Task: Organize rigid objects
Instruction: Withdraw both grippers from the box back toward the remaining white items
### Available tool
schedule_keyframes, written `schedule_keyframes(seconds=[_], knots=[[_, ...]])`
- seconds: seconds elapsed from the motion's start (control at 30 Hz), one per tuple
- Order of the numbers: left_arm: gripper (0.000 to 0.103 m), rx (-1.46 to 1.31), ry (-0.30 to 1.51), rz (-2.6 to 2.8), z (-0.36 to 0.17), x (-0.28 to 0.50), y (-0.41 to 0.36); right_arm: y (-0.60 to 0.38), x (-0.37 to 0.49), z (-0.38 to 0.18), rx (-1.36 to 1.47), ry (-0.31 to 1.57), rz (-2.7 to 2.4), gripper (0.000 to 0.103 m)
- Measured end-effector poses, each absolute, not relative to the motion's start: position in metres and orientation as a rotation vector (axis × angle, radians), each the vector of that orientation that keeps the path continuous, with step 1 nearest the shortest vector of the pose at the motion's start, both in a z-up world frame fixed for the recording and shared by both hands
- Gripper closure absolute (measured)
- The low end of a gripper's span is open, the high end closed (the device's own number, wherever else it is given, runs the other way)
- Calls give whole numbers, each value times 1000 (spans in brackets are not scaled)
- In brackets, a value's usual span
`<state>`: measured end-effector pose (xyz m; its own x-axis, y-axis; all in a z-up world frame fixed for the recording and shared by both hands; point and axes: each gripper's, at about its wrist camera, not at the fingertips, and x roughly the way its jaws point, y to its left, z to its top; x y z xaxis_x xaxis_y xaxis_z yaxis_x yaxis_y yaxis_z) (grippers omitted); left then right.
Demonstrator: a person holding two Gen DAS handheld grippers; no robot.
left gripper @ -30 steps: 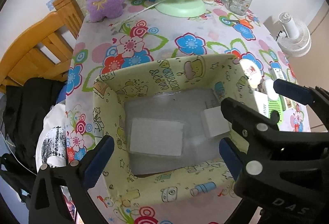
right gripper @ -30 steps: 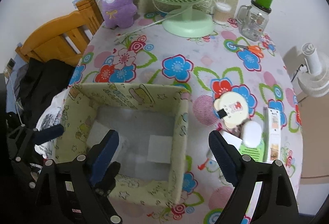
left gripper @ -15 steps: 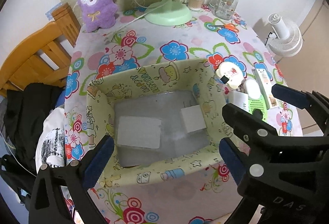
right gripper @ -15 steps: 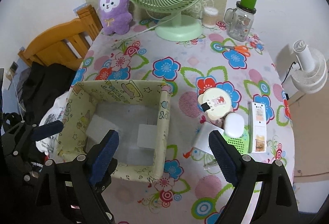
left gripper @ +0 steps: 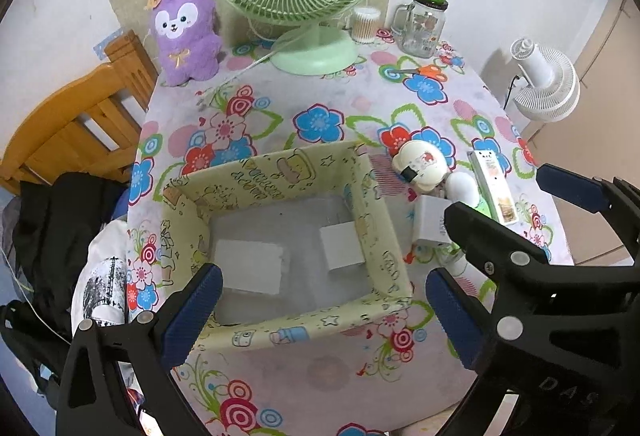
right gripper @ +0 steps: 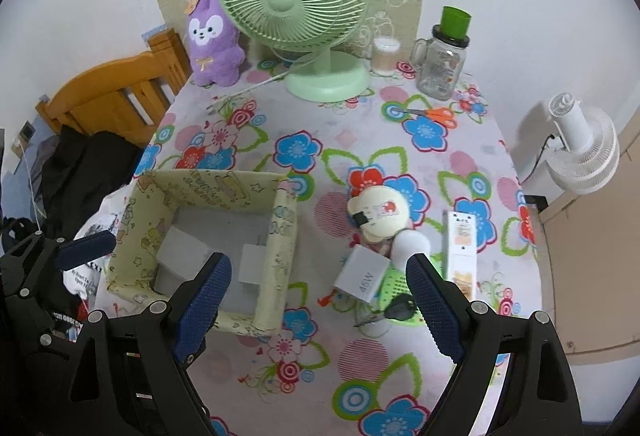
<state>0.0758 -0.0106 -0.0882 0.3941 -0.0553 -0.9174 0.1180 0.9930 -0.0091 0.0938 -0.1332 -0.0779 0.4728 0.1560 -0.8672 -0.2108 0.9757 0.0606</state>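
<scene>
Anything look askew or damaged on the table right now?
Nothing spilled or broken. The fabric storage box has a sagging, creased right wall. The white charger lies loosely atop the green tray pile beside it.

— What's under the right gripper (right gripper: 318, 300)?
— Flowered tablecloth (right gripper: 352, 140). Its blue fingers gape, holding nothing.
— And the yellow box (right gripper: 276, 260)?
— Left, two white packets (right gripper: 182, 256) inside. A white charger (right gripper: 362, 274) lies just right of it.
</scene>
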Motion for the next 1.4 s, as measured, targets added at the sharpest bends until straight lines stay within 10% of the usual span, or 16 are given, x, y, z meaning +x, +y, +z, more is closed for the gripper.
schedule_keyframes(seconds=[1.4], knots=[[6, 20, 1166, -130, -97, 76, -130, -267, 91, -81, -26, 1033, 212, 12]])
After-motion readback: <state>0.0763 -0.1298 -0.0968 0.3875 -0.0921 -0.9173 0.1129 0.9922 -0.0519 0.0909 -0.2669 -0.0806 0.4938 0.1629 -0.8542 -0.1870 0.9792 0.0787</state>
